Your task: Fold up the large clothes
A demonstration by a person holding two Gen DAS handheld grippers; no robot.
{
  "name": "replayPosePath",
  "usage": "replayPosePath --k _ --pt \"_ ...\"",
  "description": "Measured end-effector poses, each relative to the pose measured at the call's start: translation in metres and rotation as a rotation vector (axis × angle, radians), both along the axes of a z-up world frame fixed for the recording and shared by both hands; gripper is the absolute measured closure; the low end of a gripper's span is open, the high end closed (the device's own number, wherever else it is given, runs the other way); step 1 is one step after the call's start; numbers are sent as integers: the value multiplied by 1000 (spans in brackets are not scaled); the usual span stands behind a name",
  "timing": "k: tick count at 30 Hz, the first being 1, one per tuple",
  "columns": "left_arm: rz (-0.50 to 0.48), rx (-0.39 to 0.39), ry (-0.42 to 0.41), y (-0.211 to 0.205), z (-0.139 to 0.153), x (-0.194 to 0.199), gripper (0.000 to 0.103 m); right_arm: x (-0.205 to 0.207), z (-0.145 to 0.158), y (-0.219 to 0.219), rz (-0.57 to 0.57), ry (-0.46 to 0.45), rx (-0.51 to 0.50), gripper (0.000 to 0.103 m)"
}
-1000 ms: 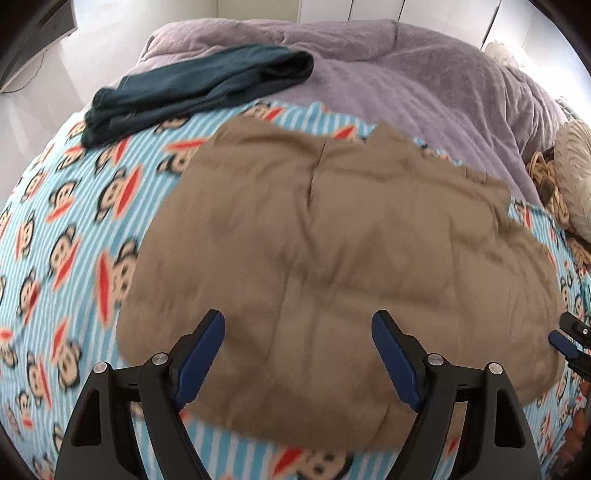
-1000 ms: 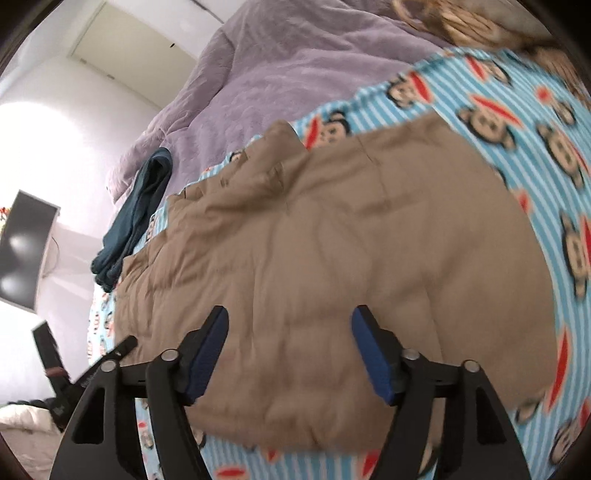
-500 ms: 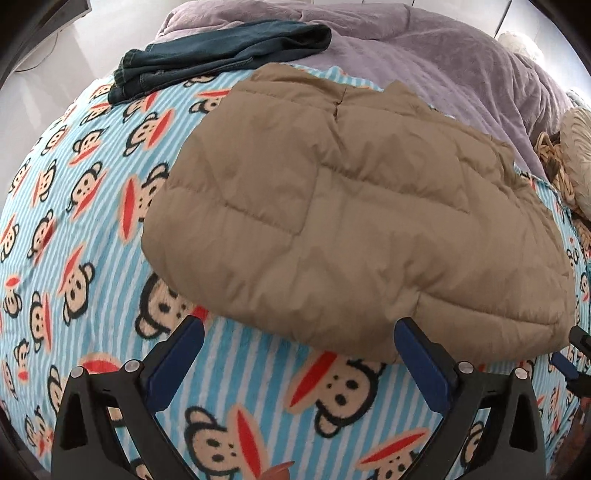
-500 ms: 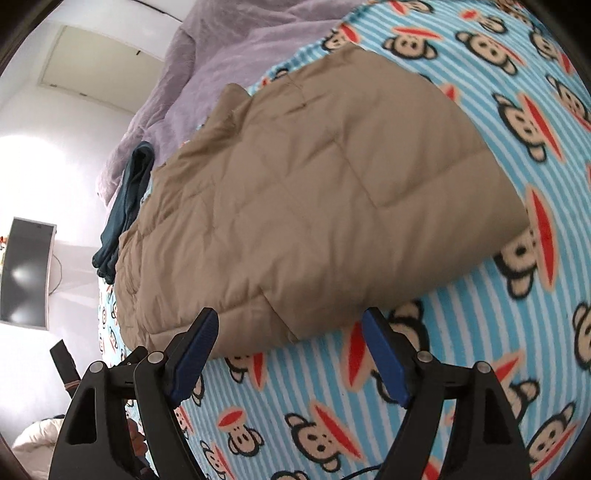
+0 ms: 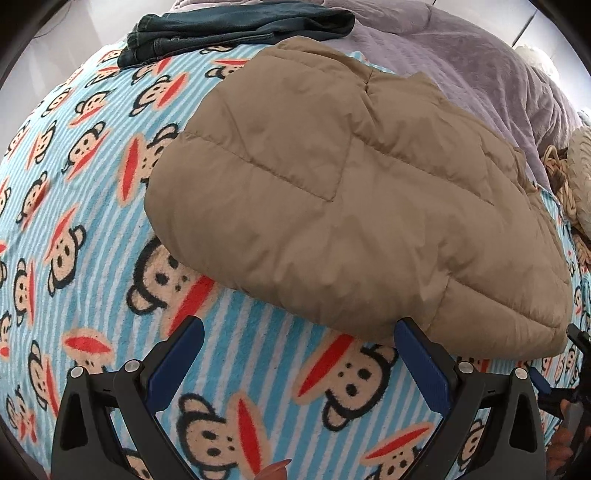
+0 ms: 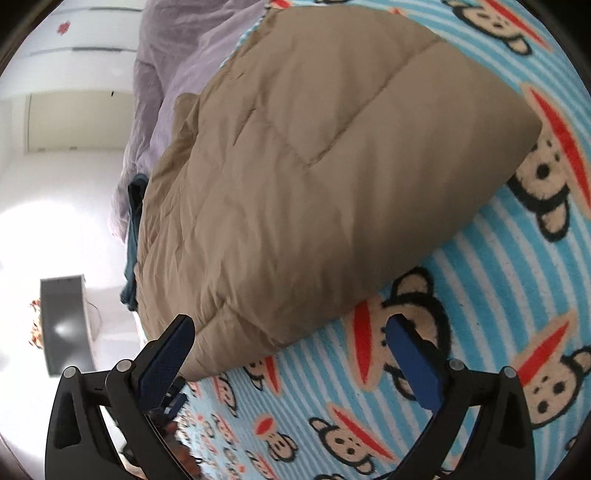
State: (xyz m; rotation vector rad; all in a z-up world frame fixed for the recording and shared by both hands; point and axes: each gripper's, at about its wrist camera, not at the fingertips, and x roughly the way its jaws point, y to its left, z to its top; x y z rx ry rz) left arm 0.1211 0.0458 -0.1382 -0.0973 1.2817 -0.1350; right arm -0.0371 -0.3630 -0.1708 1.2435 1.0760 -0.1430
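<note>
A tan quilted puffer jacket [image 5: 354,206] lies folded on a blue striped monkey-print blanket [image 5: 85,206]. It also shows in the right wrist view [image 6: 295,177]. My left gripper [image 5: 299,365] is open and empty, hovering over the blanket just short of the jacket's near edge. My right gripper [image 6: 288,354] is open and empty, with its jaws wide at the jacket's near corner, not touching it. The other gripper's tip shows at the right edge of the left wrist view [image 5: 576,339].
Folded dark teal trousers [image 5: 236,29] lie at the far left of the bed. A purple duvet [image 5: 461,55] covers the far side. A woven cream item [image 5: 576,177] sits at the right. A dark screen [image 6: 66,321] stands by the white wall.
Both grippers have pulled back from over the jacket toward its near edge and now hover above the blanket. The right wrist view has tilted. The jacket lies still.
</note>
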Motion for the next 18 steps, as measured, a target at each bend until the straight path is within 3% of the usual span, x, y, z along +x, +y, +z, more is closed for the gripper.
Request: replayPosePath --k 3,8,10,15,18 --pt "20 -34 12 6 -2 3 0 5 -6 -3 -13 -6 47 0" --pt "62 -91 4 20 -5 7 0 11 -8 1 8 -6 42 0" --pt "94 -173 -1 31 -7 9 0 12 -9 0 3 -11 55 0" --pt "200 -478 41 67 -25 24 0 16 -14 2 -9 -40 100 0" --pt "210 -527 38 70 -32 32 0 23 -21 4 -13 -54 128 0"
